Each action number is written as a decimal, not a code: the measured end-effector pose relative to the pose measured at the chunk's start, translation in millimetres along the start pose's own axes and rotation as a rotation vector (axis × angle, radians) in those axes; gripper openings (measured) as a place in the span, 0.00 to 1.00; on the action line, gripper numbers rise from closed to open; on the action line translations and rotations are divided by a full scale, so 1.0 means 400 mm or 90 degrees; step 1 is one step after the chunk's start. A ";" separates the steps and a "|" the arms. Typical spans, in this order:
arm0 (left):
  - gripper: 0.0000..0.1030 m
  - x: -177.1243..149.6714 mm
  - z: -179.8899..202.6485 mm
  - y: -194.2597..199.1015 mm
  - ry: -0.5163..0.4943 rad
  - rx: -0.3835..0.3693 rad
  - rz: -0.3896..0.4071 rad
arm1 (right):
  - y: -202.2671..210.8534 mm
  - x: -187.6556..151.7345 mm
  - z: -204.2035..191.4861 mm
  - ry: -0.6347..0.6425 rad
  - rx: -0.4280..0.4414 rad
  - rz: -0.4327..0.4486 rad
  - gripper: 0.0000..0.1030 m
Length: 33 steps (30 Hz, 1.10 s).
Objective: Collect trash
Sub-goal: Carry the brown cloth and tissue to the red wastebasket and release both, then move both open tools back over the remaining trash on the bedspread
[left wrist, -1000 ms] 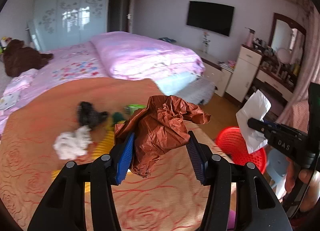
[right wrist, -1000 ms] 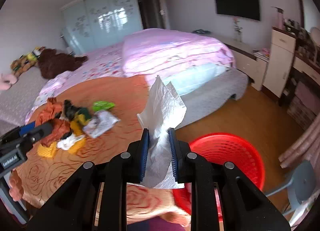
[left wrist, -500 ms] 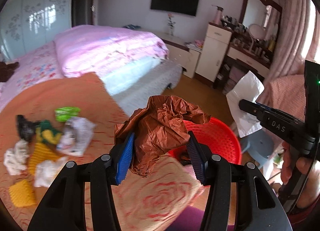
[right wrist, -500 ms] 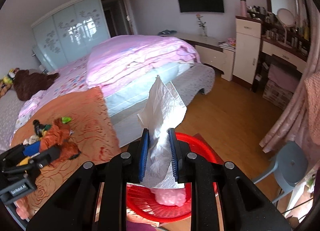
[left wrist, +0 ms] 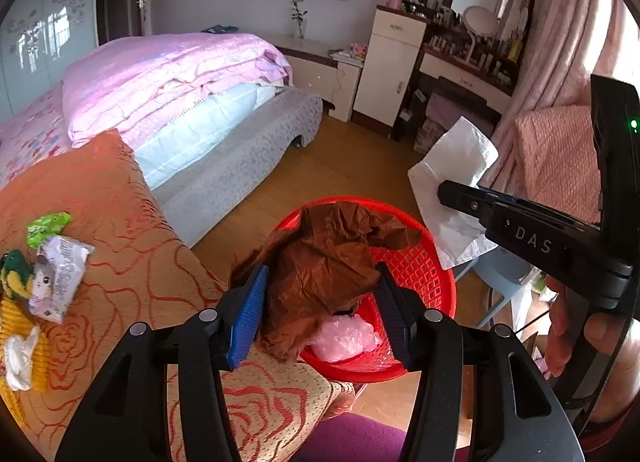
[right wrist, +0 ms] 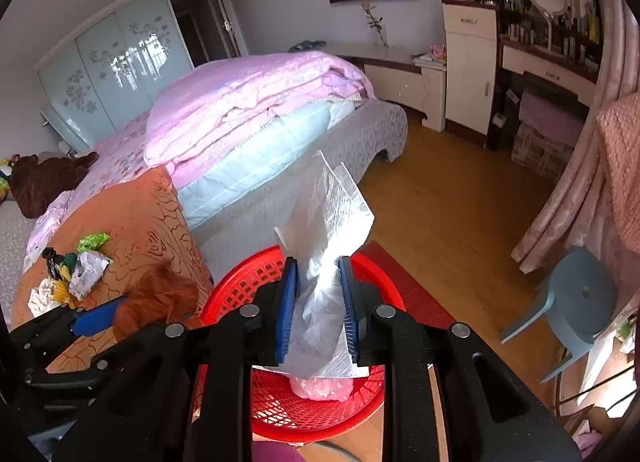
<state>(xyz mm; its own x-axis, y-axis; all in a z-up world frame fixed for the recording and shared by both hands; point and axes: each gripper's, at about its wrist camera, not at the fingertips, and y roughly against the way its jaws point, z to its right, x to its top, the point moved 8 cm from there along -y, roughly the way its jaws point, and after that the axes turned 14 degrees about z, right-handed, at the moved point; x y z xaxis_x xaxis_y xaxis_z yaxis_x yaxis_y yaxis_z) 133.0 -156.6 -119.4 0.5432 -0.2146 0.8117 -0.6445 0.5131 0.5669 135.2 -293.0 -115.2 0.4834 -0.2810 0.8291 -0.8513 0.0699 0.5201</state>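
From the left wrist camera, the left gripper is clamped on a crumpled brown paper. The paper hangs over the red basket, which stands on the wooden floor next to the bed. A pink plastic bag lies inside the basket. To the right, the right gripper pinches a white tissue, and a hand holds its handle. On the orange blanket at the left lie more bits of trash: a green wrapper, a white wrapper and some yellow pieces.

From the right wrist camera, the right gripper has the white tissue between its two blue pads. Its jaws are starting to open, but the pads are touching the tissue on both sides. The tissue is right above the red basket, where the pink plastic bag lies. At the left, the left gripper holds the brown paper near the basket rim. A blue stool stands on the floor at the right.
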 end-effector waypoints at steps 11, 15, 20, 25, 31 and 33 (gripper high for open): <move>0.72 -0.013 -0.003 -0.002 -0.007 0.006 0.002 | -0.018 -0.030 0.006 -0.020 -0.008 -0.024 0.49; 0.73 -0.006 -0.015 0.014 -0.016 0.022 0.011 | -0.013 -0.030 0.005 -0.024 -0.003 -0.022 0.55; 0.74 0.001 -0.045 0.049 -0.011 0.042 0.031 | -0.002 -0.025 -0.005 -0.020 -0.003 -0.014 0.56; 0.75 0.010 -0.083 0.095 -0.008 0.071 0.055 | 0.023 -0.009 -0.023 -0.003 -0.009 0.012 0.57; 0.76 0.014 -0.134 0.154 0.003 0.105 0.079 | 0.046 0.000 -0.063 0.010 0.003 0.033 0.65; 0.77 0.014 -0.151 0.170 0.005 0.117 0.084 | 0.051 -0.001 -0.083 0.017 0.014 0.037 0.65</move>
<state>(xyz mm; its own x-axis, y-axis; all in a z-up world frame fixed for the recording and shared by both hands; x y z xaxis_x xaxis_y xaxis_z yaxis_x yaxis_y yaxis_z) 124.7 -72.5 -84.6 0.4518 -0.1482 0.8797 -0.7967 0.3767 0.4727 124.3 -259.6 -98.2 0.4378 -0.2511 0.8633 -0.8823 0.0648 0.4662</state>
